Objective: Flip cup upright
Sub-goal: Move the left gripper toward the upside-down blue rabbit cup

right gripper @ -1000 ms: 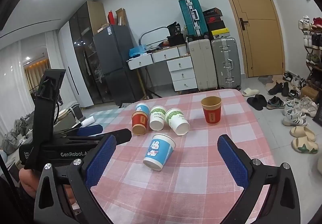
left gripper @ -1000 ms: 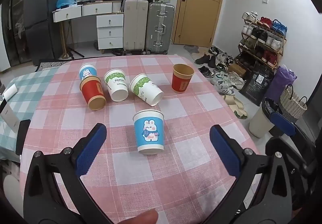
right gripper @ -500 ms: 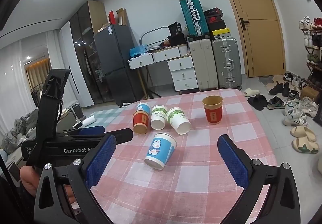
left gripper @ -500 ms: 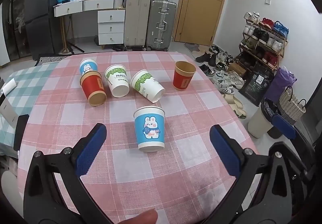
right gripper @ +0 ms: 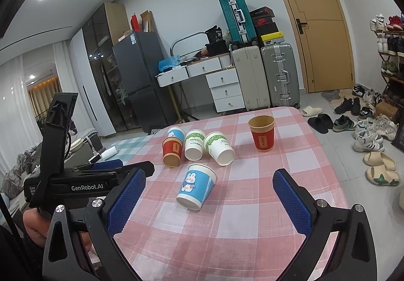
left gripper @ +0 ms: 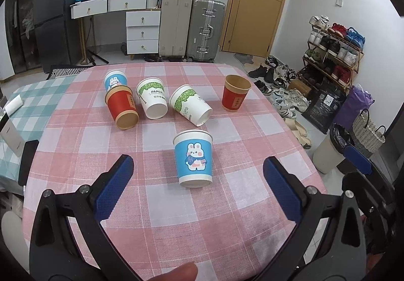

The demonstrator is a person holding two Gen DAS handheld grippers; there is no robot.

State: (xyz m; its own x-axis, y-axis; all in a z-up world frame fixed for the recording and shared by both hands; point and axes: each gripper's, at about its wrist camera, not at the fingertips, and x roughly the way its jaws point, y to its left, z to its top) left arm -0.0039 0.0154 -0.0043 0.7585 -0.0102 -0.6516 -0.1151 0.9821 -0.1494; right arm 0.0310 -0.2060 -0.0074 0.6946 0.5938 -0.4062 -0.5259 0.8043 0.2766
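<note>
A blue paper cup with a rabbit print [left gripper: 194, 158] stands upright on the pink checked tablecloth [left gripper: 156, 207], also seen in the right wrist view [right gripper: 196, 186]. Behind it lie on their sides a red cup [left gripper: 122, 110], two white-and-green cups [left gripper: 152, 101] [left gripper: 191, 108] and a second blue rabbit cup [left gripper: 115, 80]. A red cup [left gripper: 235, 96] stands upright at the back right. My left gripper [left gripper: 198, 187] is open and empty, just short of the blue cup. My right gripper [right gripper: 208, 201] is open and empty, also near that cup. The left gripper's body [right gripper: 83, 183] shows in the right wrist view.
The table's right edge [left gripper: 303, 144] drops to the floor, where there are slippers, shoes and a white bin [left gripper: 330, 152]. A teal checked cloth [left gripper: 30, 101] with a white box covers the table's left part. Suitcases and drawers stand behind the table.
The left gripper has drawn back and up from the blue rabbit cup, which now stands free. The right gripper has barely moved.
</note>
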